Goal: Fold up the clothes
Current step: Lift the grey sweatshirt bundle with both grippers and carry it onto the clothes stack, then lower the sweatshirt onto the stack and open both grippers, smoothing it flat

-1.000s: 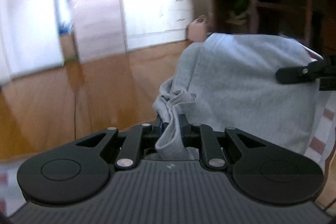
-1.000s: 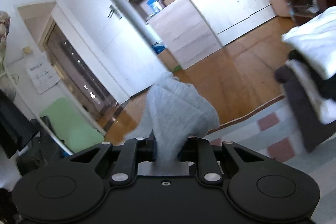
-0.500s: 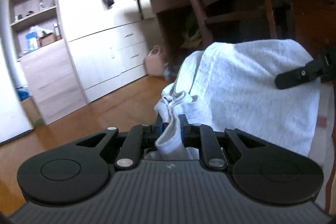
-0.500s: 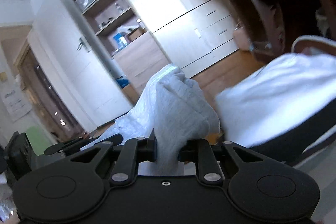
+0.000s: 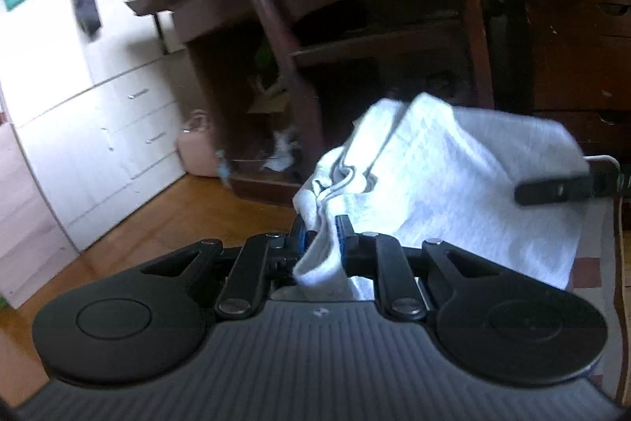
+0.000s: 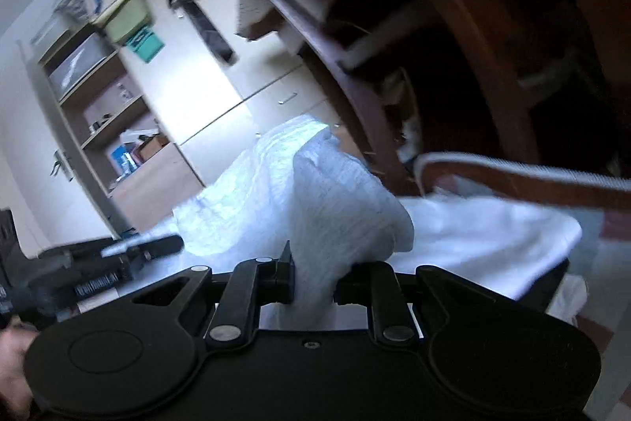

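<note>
Straight ahead of your left gripper (image 5: pixel 321 235), the dark wooden shelf unit (image 5: pixel 374 38) blocks the way, its slanted upright (image 5: pixel 276 38) leaning across the path. To your left the wooden floor (image 5: pixel 157 235) lies open up to the white drawers (image 5: pixel 118 133), with only a pink bag (image 5: pixel 197 148) at their foot. The grey garment (image 5: pixel 453 176) stretched between your grippers fills the room on your right, up to the right gripper (image 6: pixel 313 283).

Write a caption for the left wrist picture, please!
Left gripper pinches a light grey garment stretched toward the right gripper.
</note>
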